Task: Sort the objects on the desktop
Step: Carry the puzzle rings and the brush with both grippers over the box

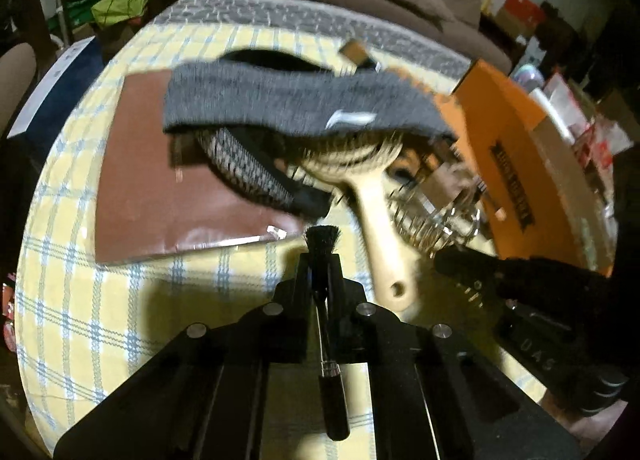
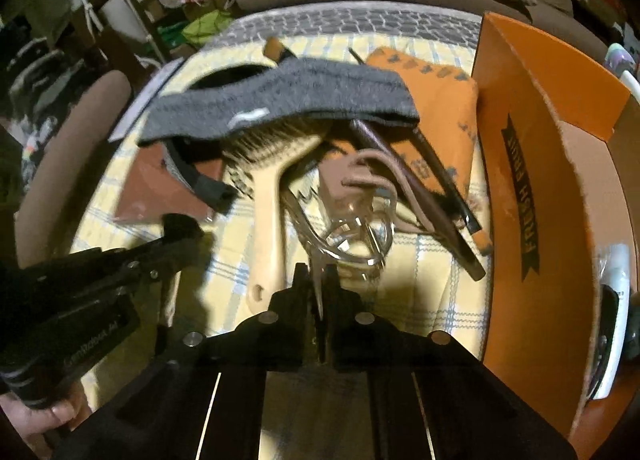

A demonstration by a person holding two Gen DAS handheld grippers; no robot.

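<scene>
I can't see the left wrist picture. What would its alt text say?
The left gripper is shut on a small black brush, bristles forward, above a yellow checked tablecloth. Ahead lies a pile: a grey headband draped over a cream hairbrush, with a brown folder left and an orange box right.

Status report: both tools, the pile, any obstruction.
Left tool shut on small black brush. Right tool shut on whisk. Grey headband drapes over hairbrush.

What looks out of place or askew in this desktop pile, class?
The grey headband is draped across the top of the pile, over the beige hairbrush's bristles, rather than lying flat on the checked tablecloth.
</scene>
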